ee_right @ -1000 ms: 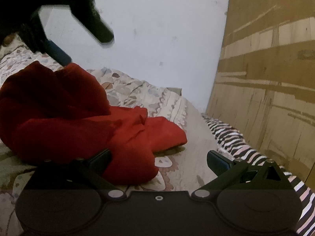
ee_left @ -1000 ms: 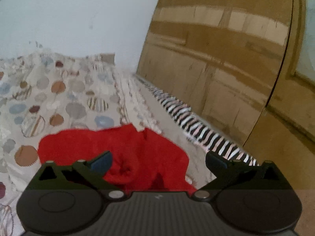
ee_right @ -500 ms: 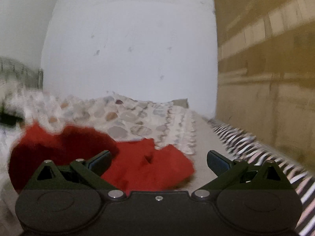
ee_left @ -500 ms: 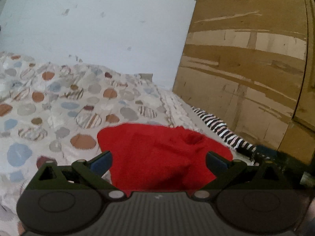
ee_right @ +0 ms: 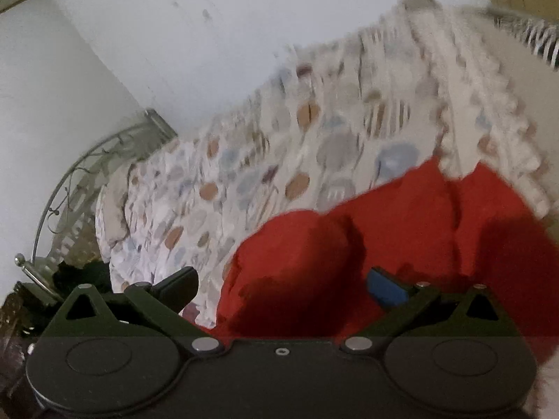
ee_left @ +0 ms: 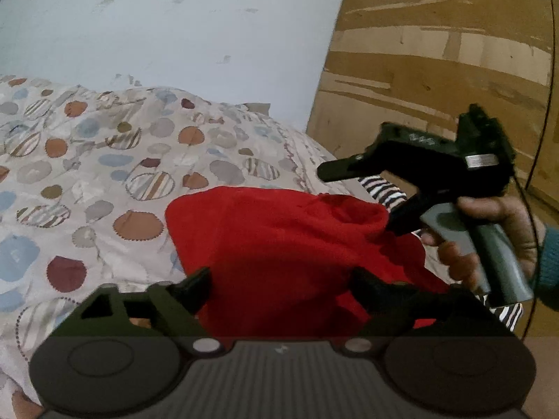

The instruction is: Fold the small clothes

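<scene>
Low-centre, left gripper (ee_left: 279, 289) jaws, just closing, straddle red cloth (ee_left: 279, 237) on bed (ee_left: 87, 181), unpressed; right gripper (ee_right: 283, 289) jaws apart over it.

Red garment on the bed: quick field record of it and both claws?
garment: red garment, bunched on the patterned bedspread
left claw: jaws just been closing, garment between them, pads not visibly pressing
right claw: open over the garment, blurred
right hand: gripping the handle
beyond bed: brown wooden panel
</scene>
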Motion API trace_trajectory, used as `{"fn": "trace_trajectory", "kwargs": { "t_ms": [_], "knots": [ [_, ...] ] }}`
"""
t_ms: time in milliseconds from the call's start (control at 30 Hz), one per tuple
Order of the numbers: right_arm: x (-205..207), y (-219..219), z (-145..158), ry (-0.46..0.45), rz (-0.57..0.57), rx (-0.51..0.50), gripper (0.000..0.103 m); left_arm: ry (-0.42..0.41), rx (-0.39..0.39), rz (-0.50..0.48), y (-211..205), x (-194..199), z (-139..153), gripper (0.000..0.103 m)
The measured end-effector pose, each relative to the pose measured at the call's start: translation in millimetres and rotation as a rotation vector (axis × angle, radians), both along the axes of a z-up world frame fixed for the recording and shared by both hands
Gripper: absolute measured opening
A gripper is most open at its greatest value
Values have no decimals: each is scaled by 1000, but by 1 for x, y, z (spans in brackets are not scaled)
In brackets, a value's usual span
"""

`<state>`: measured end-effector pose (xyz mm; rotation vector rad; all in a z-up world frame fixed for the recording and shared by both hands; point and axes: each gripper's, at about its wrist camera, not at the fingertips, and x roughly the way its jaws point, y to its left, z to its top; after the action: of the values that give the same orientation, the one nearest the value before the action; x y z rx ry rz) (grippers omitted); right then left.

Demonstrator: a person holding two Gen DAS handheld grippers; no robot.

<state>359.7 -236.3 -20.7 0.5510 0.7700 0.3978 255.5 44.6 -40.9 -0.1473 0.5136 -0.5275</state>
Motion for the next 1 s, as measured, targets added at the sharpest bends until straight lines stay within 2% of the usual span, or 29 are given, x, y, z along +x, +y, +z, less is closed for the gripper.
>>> {"fn": "trace_trajectory", "kwargs": {
  "t_ms": [67,100,200,267,300,333,567,700,867,1000],
  "knots": [
    [6,7,-5,14,12,-6,98,7,-15,1,3,0,-1,72],
    [8,11,-6,16,19,-13,93,9,-21,-2,4,0,-1,65],
    [12,17,-9,14,15,-50,71,-21,0,-11,0,-4,-1,54],
    [12,18,-10,-1,14,-74,53,-42,22,-24,-5,-6,0,49],
    [10,18,-9,-14,15,-87,34,-51,28,-33,-8,-7,1,45],
    [9,17,-8,-29,13,-96,25,-64,38,-41,-12,-8,3,42],
    [-17,6,26,-225,37,-204,18,-156,128,-122,-51,-22,20,35],
    [-38,-18,44,-323,-17,-211,18,-211,194,-214,-89,-28,31,30],
    [-60,-63,44,-332,-130,-207,17,-219,223,-312,-128,-31,32,30],
    [-69,-93,20,-280,-194,-189,17,-191,239,-346,-147,-32,22,30]
  ]
}}
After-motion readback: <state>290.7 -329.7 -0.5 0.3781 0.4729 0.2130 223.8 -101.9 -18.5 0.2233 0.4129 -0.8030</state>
